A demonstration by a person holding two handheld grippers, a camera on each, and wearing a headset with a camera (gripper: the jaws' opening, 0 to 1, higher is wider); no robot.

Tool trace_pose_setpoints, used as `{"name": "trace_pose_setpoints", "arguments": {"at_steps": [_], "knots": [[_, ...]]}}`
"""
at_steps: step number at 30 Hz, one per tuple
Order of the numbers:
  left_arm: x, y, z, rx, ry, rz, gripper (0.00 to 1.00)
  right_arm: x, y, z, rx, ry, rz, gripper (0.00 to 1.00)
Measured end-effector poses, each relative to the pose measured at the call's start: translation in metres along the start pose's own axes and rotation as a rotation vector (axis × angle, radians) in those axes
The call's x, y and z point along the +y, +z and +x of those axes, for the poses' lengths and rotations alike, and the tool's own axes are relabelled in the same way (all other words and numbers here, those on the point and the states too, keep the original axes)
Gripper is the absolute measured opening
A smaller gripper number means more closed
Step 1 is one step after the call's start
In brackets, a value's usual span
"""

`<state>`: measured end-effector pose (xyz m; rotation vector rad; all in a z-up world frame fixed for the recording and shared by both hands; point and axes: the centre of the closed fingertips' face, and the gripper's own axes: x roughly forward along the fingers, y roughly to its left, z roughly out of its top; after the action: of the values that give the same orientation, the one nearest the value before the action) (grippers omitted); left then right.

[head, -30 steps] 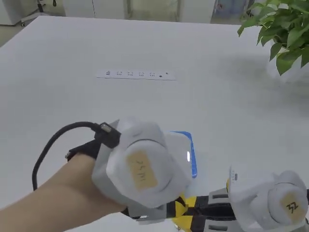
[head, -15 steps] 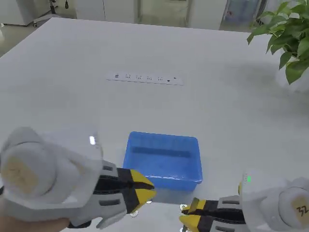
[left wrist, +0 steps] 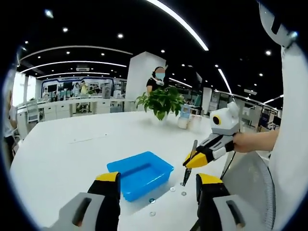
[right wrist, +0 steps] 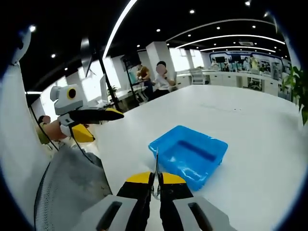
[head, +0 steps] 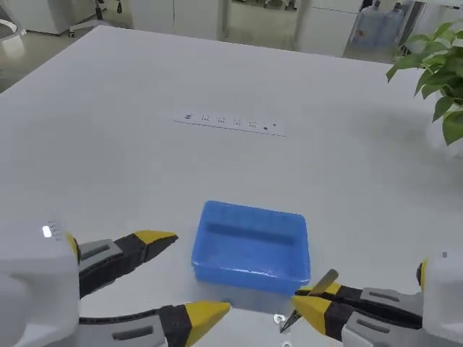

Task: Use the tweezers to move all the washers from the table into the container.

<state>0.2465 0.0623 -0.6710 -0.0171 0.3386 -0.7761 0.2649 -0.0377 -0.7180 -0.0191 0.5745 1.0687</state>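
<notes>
A blue container stands on the white table; it also shows as the blue container and the blue container. Small metal washers lie on the table just in front of it, one washer by the tweezers' tip. My right gripper is shut on thin metal tweezers, whose tip points down close over the washers. In its own view the right gripper clamps the tweezers. My left gripper stands open and empty, left of the container.
A white power strip lies farther back on the table. A green plant stands at the far right. Beyond the table are office desks and several people.
The left gripper has swung from in front of the container down to the left and its jaws have spread. The tweezers in the right gripper have come into sight.
</notes>
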Motion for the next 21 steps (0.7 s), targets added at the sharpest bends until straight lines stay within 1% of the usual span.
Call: {"name": "trace_pose_setpoints", "arguments": {"at_steps": [1,2,4,5,6,7,9,12,14,16,17,21], "knots": [[0.001,0.0,0.0,0.003,0.005,0.002,0.67,-0.001,0.003,0.0,-0.004,0.0,-0.002,0.02],[0.005,0.0,-0.002,0.001,0.025,0.014,0.68,-0.002,0.008,-0.002,-0.012,-0.004,-0.003,0.02],[0.009,0.002,-0.004,-0.004,0.043,0.015,0.73,-0.004,0.015,-0.003,-0.02,-0.01,-0.009,0.02],[0.011,0.003,-0.005,-0.011,0.053,0.013,0.76,-0.006,0.02,-0.004,-0.027,-0.017,-0.013,0.02],[0.014,0.004,-0.005,-0.019,0.068,0.008,0.81,-0.008,0.023,-0.004,-0.034,-0.023,-0.014,0.02],[0.017,0.007,-0.006,-0.036,0.087,0.001,0.85,-0.011,0.026,-0.004,-0.039,-0.027,-0.011,0.02],[0.02,0.005,-0.007,-0.036,0.109,-0.008,0.92,-0.017,0.033,-0.004,-0.053,-0.038,-0.011,0.02],[0.022,0.0,-0.007,-0.025,0.138,-0.003,0.99,-0.025,0.042,-0.002,-0.066,-0.057,-0.009,0.02],[0.024,-0.003,-0.008,-0.024,0.162,0.005,0.99,-0.033,0.048,0.001,-0.08,-0.079,-0.002,0.02],[0.027,-0.004,-0.009,-0.04,0.188,0.026,0.99,-0.042,0.051,0.005,-0.082,-0.109,-0.009,0.02],[0.03,-0.01,-0.008,-0.04,0.2,0.032,0.99,-0.048,0.05,0.009,-0.074,-0.125,-0.021,0.02],[0.034,-0.019,-0.006,-0.022,0.24,0.064,0.99,-0.062,0.045,0.022,-0.042,-0.149,-0.038,0.02]]}}
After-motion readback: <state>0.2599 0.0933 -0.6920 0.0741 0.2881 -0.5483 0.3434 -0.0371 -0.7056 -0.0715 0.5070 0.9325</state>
